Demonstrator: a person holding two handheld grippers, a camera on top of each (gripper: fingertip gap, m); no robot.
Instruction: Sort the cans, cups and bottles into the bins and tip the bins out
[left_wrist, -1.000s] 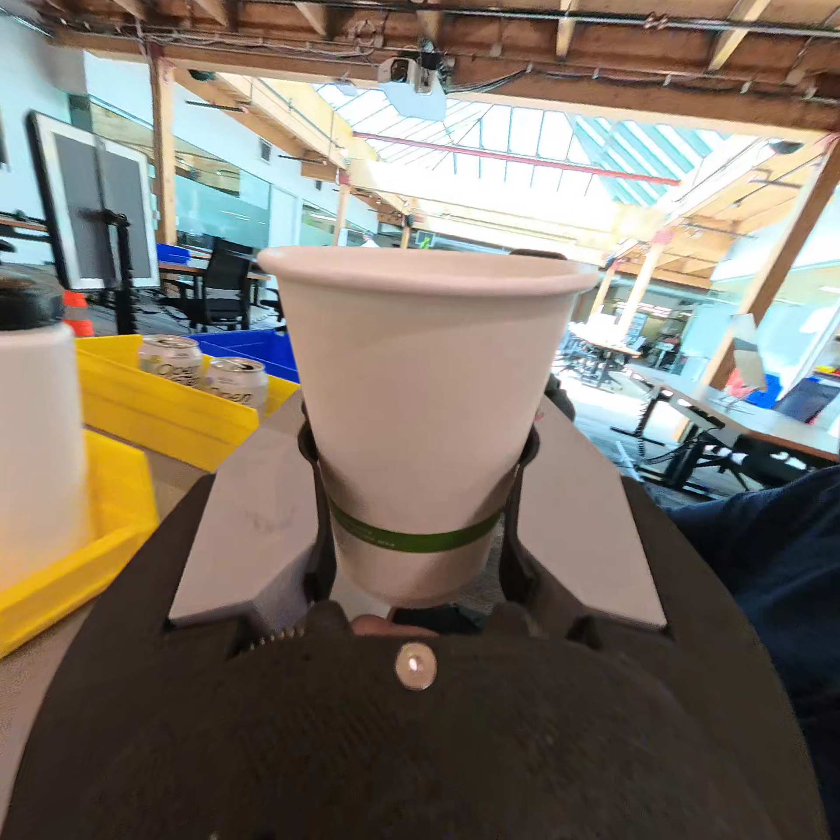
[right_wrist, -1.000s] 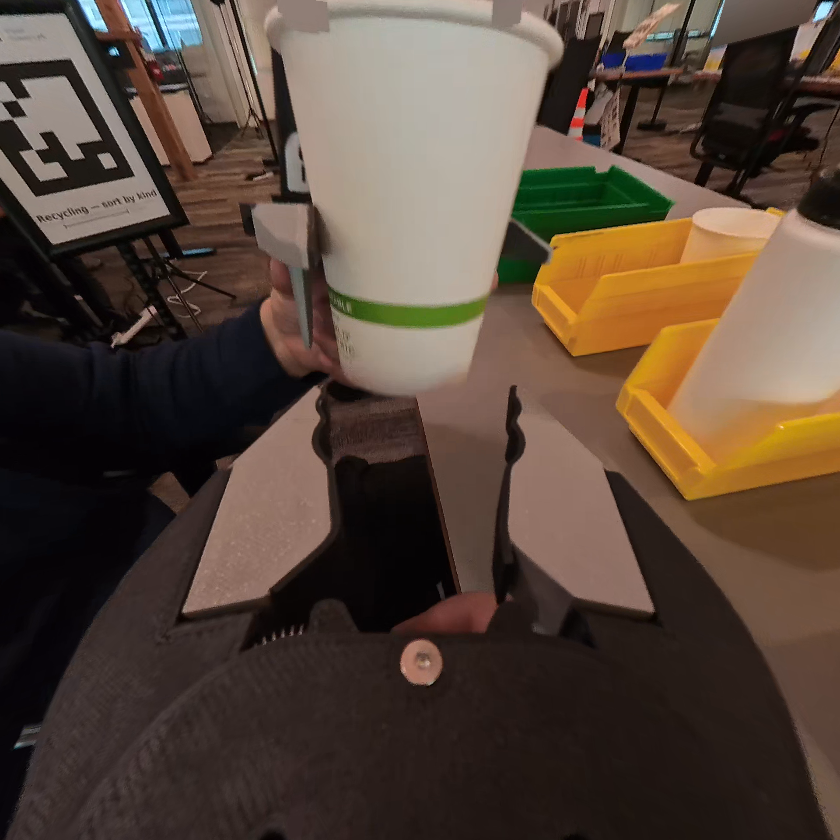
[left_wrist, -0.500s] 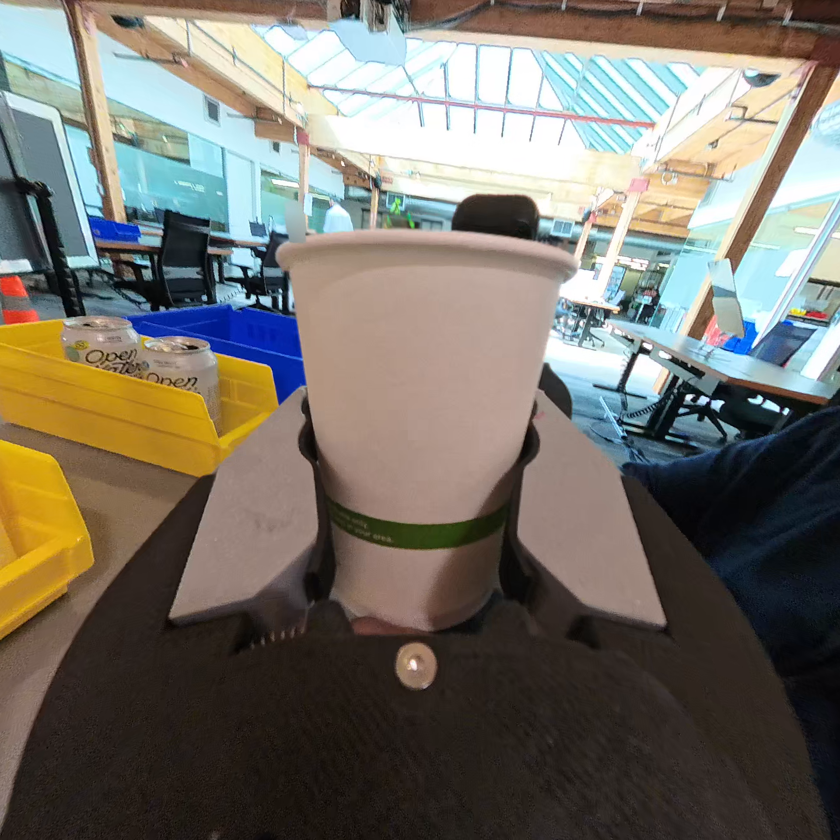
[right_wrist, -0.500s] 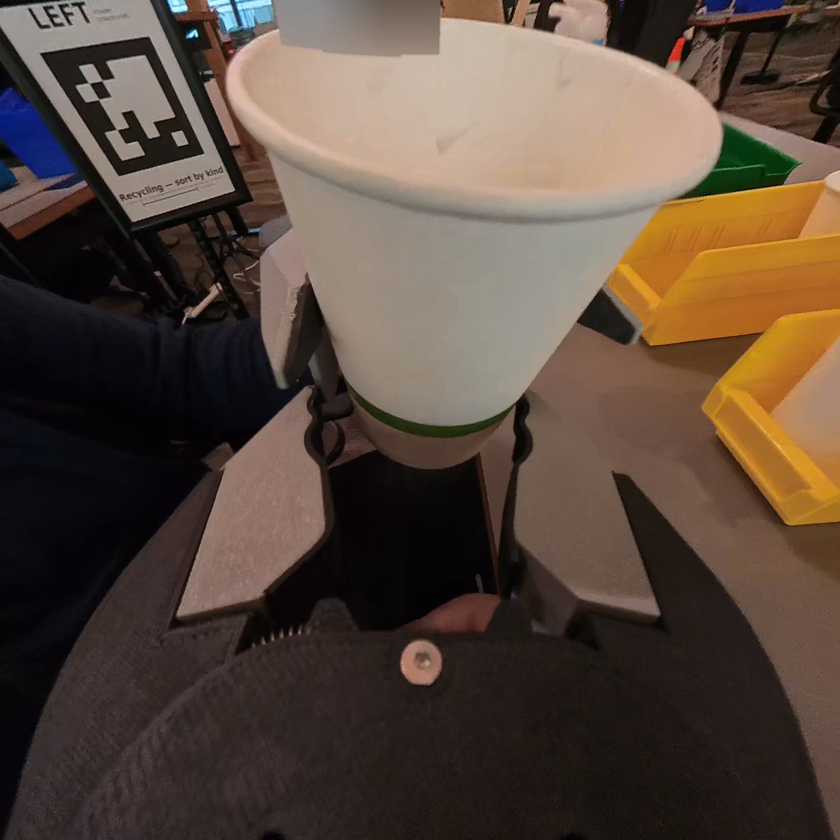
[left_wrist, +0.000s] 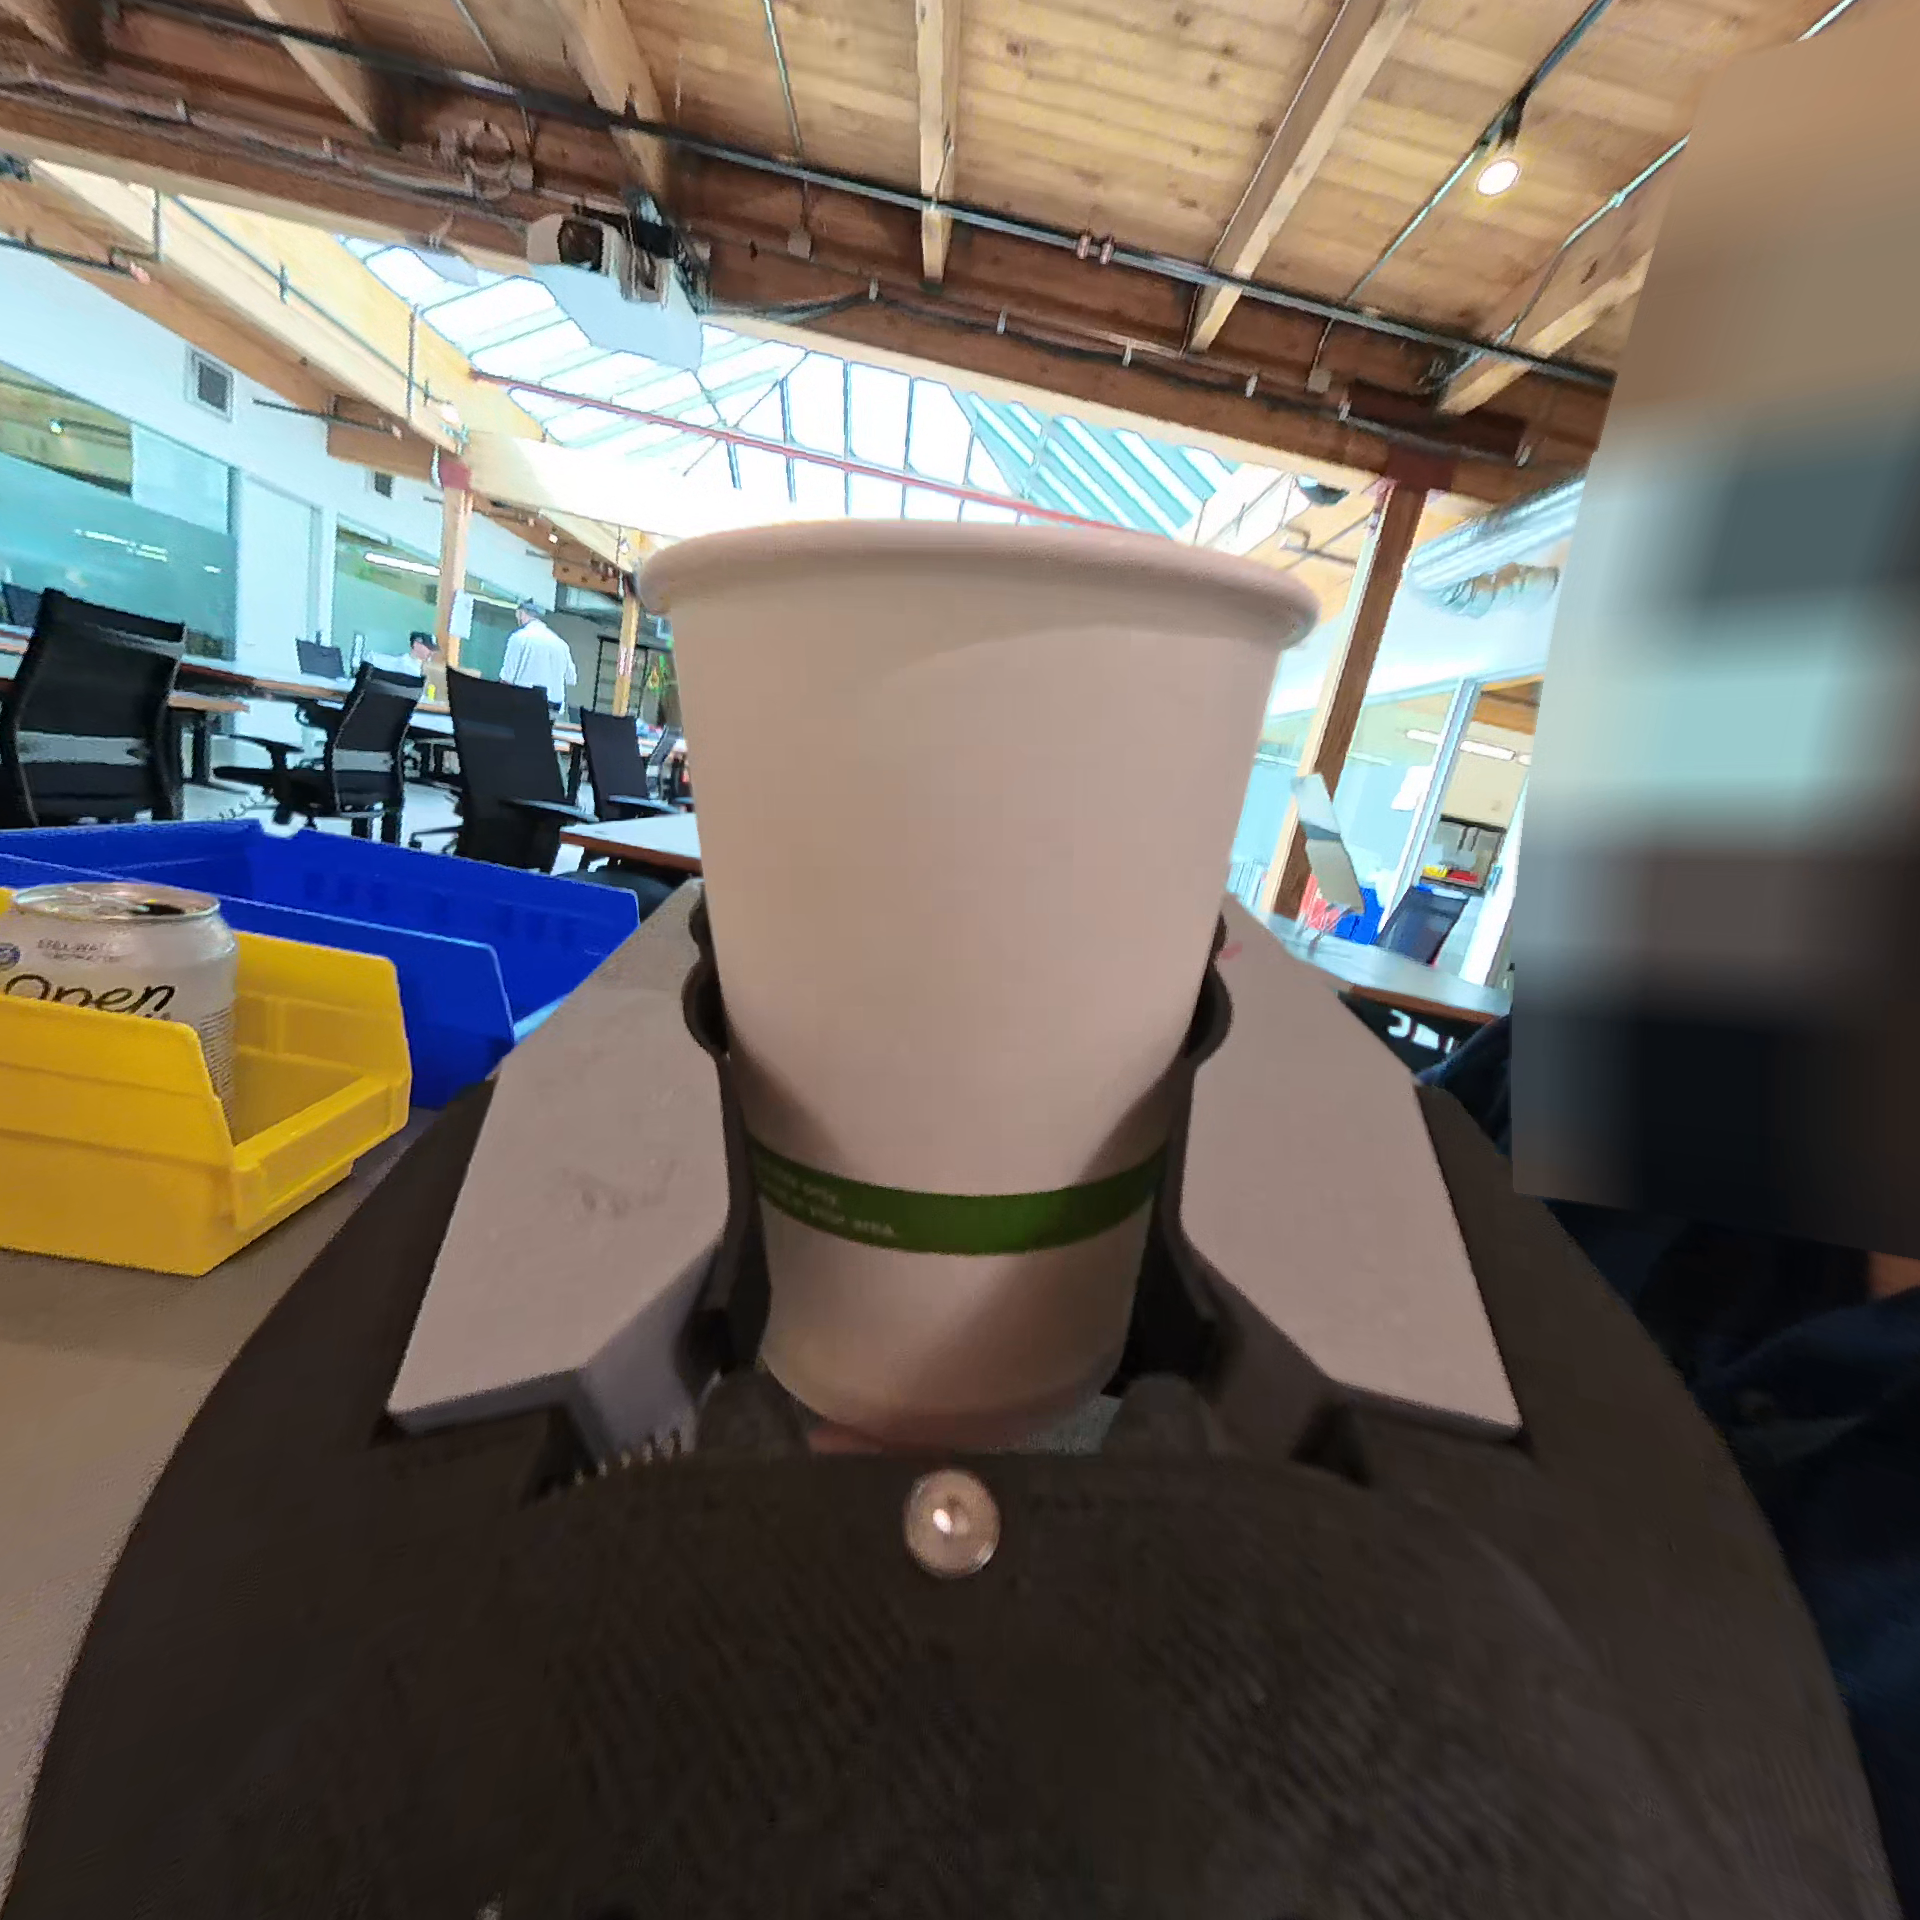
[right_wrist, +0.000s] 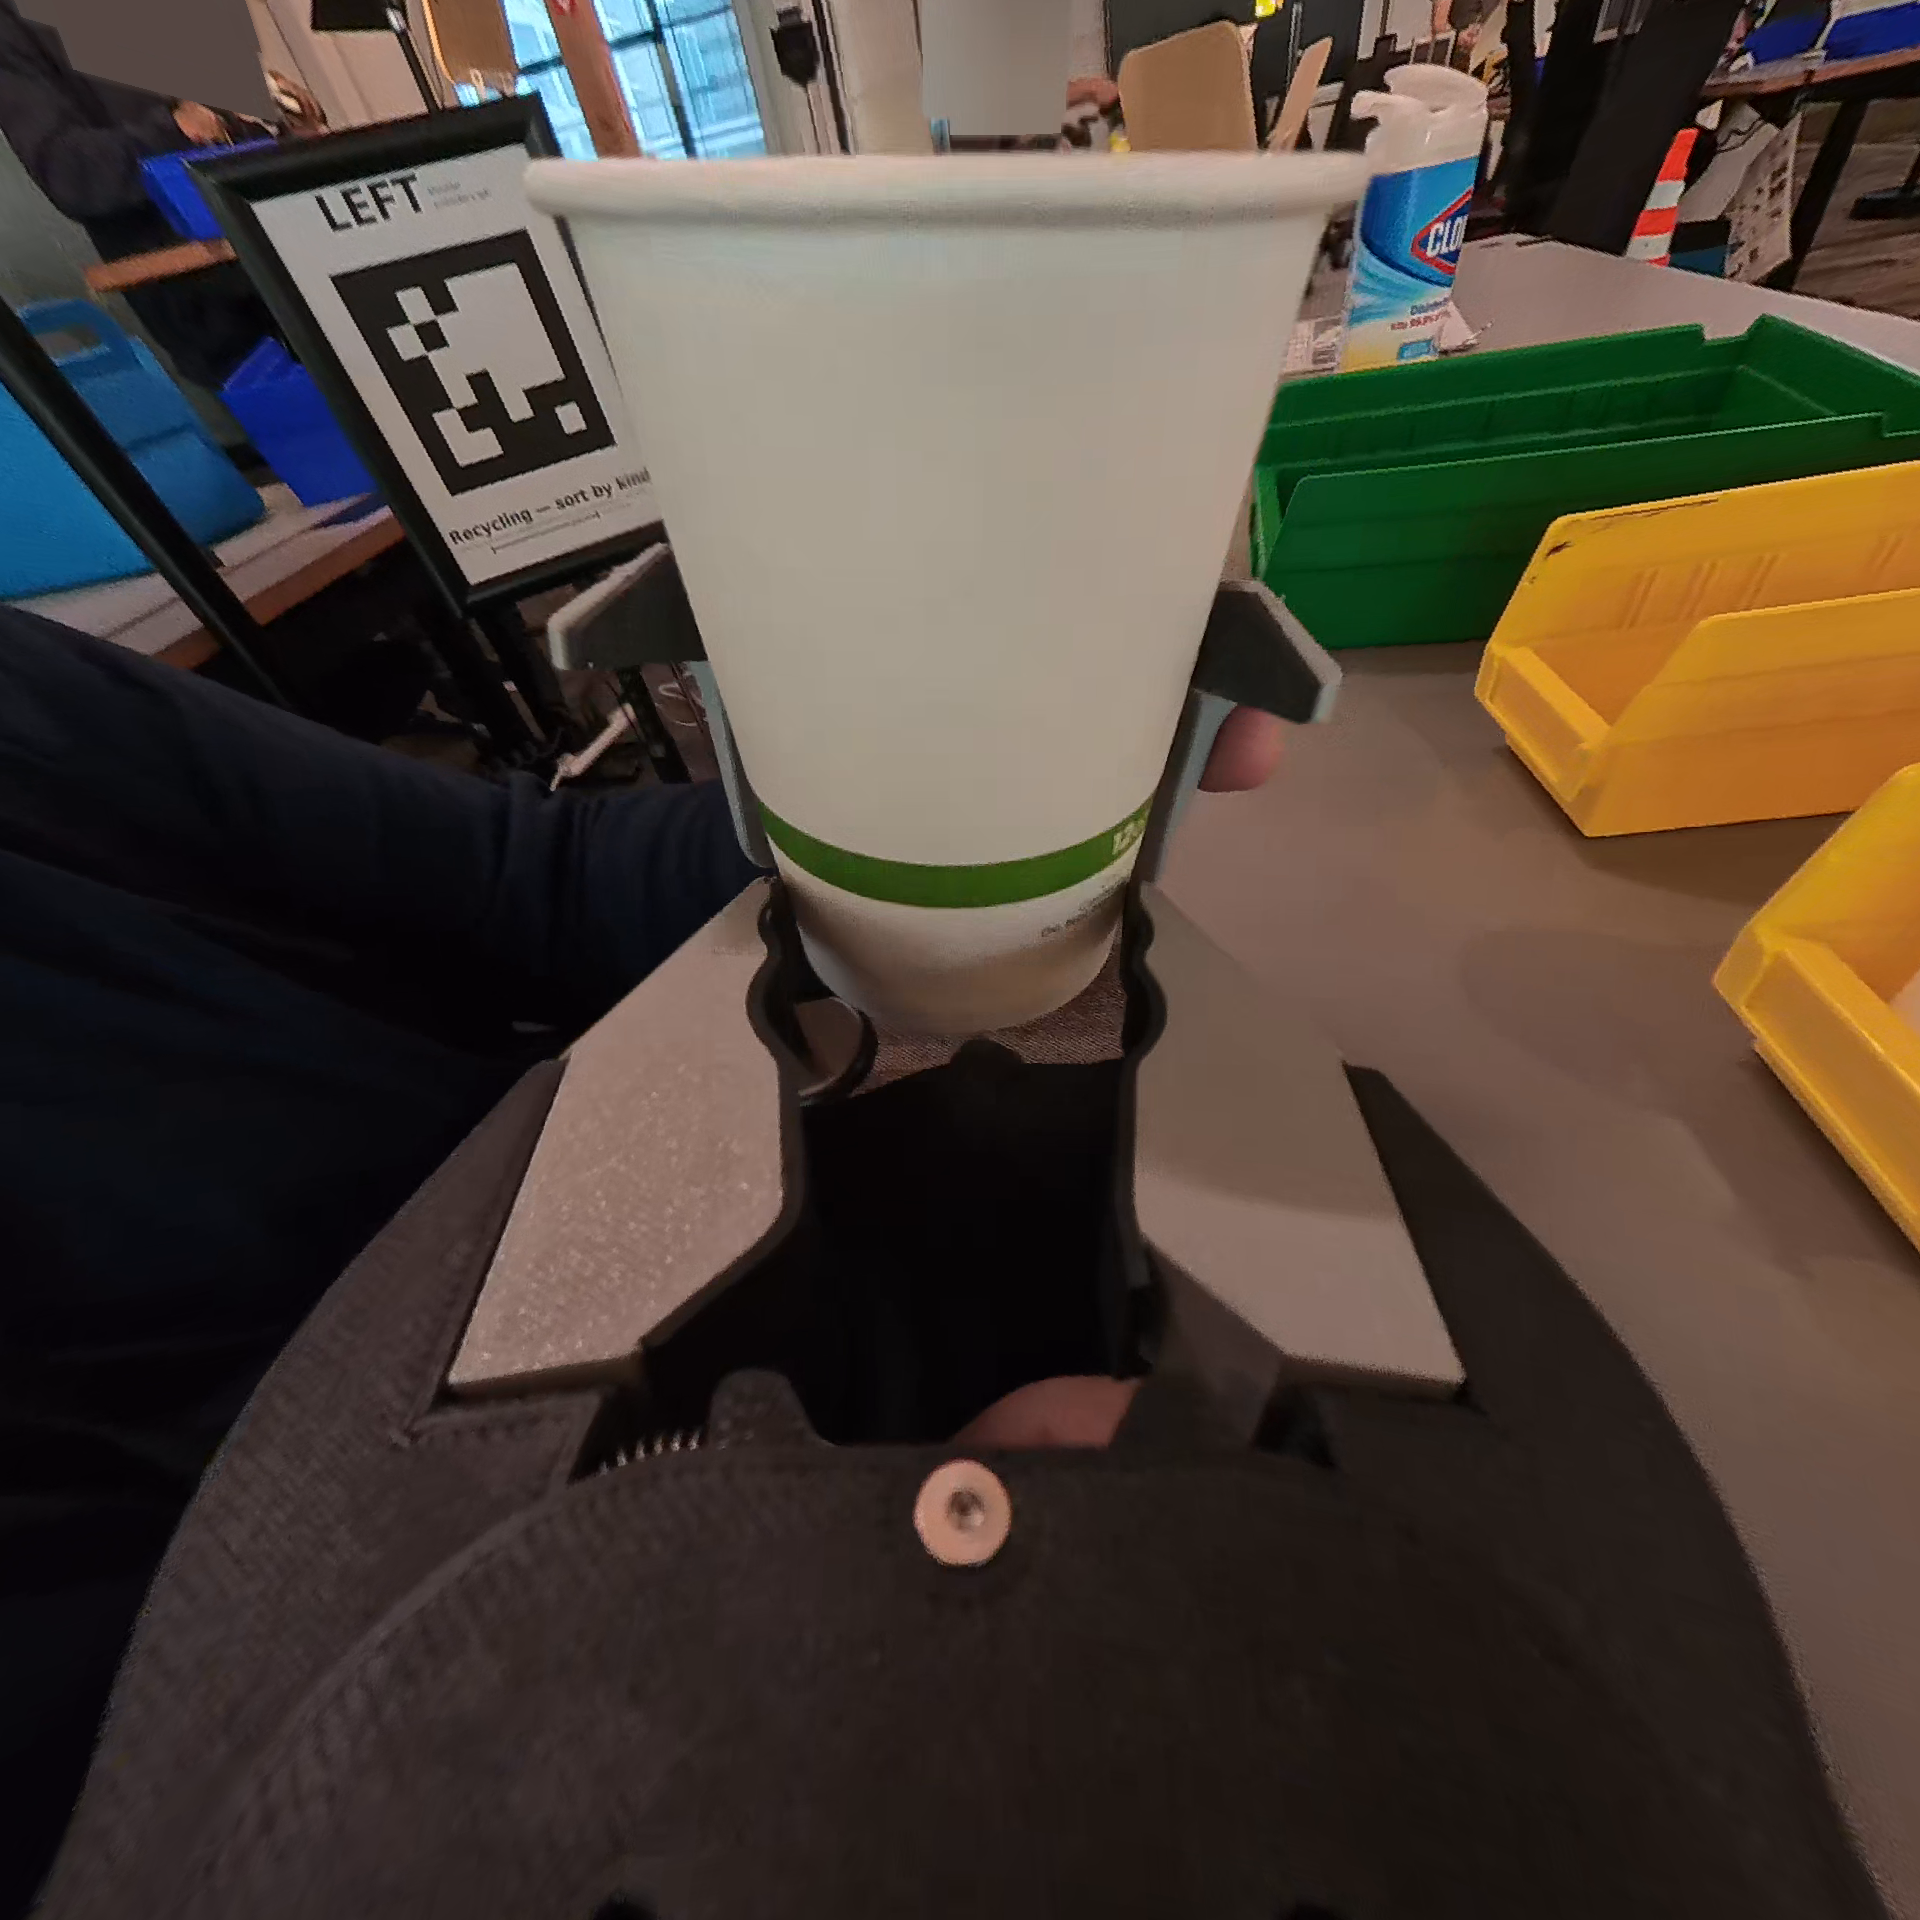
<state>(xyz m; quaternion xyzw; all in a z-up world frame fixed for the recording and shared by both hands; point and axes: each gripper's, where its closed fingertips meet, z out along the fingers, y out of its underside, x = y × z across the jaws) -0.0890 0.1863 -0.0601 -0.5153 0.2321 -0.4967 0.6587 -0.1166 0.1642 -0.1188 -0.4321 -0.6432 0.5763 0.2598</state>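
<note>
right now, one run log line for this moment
left gripper: shut on paper cup | right gripper: open at cup base | handover pending

Left gripper clamped (right agape)

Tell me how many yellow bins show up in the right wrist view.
2: one yellow bin beside the green bin, another yellow bin nearer, cut off at the right edge. More may lie out of frame.

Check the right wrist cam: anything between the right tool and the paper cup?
Nothing visible. The open right tool already has its tips on either side of the cup base, with no object between. The left tool clamps the cup higher up from the opposite side, clear of that gap.
</note>
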